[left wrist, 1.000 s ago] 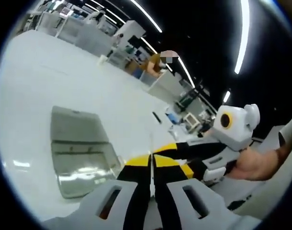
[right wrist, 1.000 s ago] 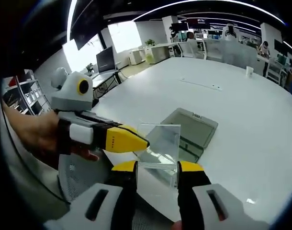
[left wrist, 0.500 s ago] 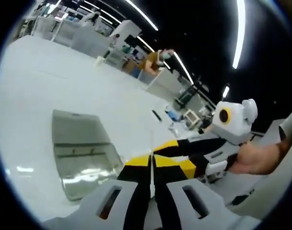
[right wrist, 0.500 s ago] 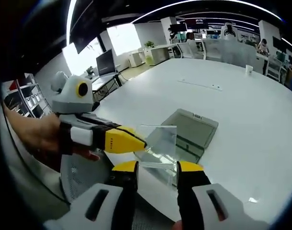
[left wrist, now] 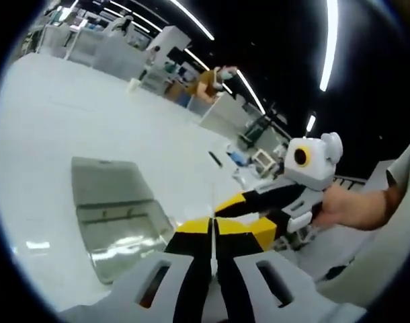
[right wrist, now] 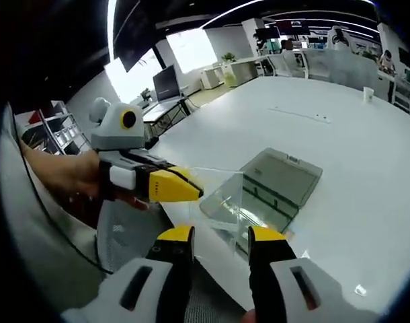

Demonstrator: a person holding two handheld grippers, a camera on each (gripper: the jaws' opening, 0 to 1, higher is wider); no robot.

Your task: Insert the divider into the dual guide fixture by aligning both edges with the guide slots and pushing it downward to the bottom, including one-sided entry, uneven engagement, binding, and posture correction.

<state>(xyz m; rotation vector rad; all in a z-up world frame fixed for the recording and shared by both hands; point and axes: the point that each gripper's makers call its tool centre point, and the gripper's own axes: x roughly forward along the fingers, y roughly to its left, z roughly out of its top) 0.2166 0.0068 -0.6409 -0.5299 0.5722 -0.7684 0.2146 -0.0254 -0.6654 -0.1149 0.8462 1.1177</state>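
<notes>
Now, counting from the left of the right gripper view, I see my left gripper (right wrist: 191,188): a grey body with black bands and one yellow wedge-shaped tip, held in a hand (right wrist: 64,178). Its tip meets the left edge of the one divider (right wrist: 222,198), a clear, thin, square sheet with glinting edges. Any small print on the yellow part is too blurred for me to read. Right of it, one dual guide fixture (right wrist: 282,185) lies flat on the white table (right wrist: 353,148); it is a smoky translucent rectangular tray with rounded corners and a darker cross rib. The divider hangs above the tray's near end, not yet in it, as far as I can tell. My right gripper (right wrist: 220,235) has two black jaws with yellow tips spread to either side of the sheet's lower edge; I cannot tell whether they touch it.

In the left gripper view the same tray (left wrist: 114,215) sits at the left, glossy and grey. My left gripper (left wrist: 213,227) has its two yellow-and-black jaws pressed on the divider (left wrist: 212,205), seen edge-on as a thin pale line. Right of that, the right gripper (left wrist: 259,202) comes in, held by a hand (left wrist: 356,208).
</notes>
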